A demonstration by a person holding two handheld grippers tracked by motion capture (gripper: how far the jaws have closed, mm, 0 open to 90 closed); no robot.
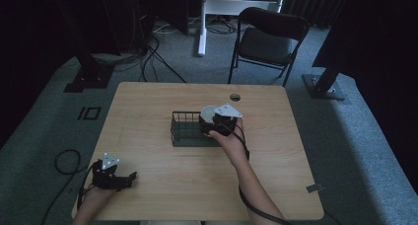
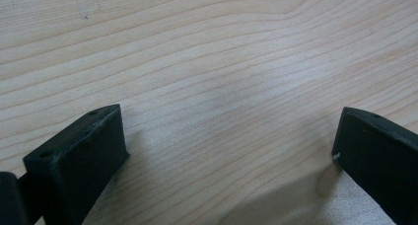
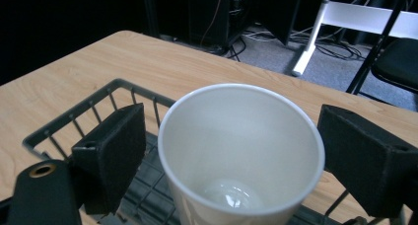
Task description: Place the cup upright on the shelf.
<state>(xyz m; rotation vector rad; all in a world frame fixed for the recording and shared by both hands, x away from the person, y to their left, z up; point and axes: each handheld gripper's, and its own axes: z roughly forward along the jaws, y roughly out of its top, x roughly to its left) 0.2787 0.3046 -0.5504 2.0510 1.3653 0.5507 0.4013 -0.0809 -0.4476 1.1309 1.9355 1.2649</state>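
**White cup at the wire basket, right gripper around it**

White paper cup (image 3: 241, 151) stands upright at the right end of a dark wire basket (image 1: 185, 129) near the middle of a pale wooden table (image 1: 162, 185).

Nearest the person, at the table's front left corner, the left gripper (image 1: 129, 177) lies low over the wood, held in the person's left hand (image 1: 96, 195). Its two black jaws are spread wide with bare table between them; it holds nothing. Its cable trails off the table edge to the floor.

Farther in, the person's right forearm reaches from the front edge toward the centre. The right gripper (image 1: 209, 126) sits at the basket's right end, a grey three-cornered plate on top. In the right gripper view its jaws are open, one on each side of the cup's rim. The left jaw is just beside the cup wall; the right jaw is a little apart from it. I cannot tell whether either pad touches the cup. The cup is open at the top and looks empty, its pale bottom visible. The basket's wire rim runs behind the left jaw and under the cup.

Beyond the basket, a small round hole (image 1: 235, 97) marks the table near its far edge. Past the table stands a black folding chair (image 1: 266, 40) on grey carpet, with a white frame leg (image 1: 201, 22) and loose cables in the dark behind.
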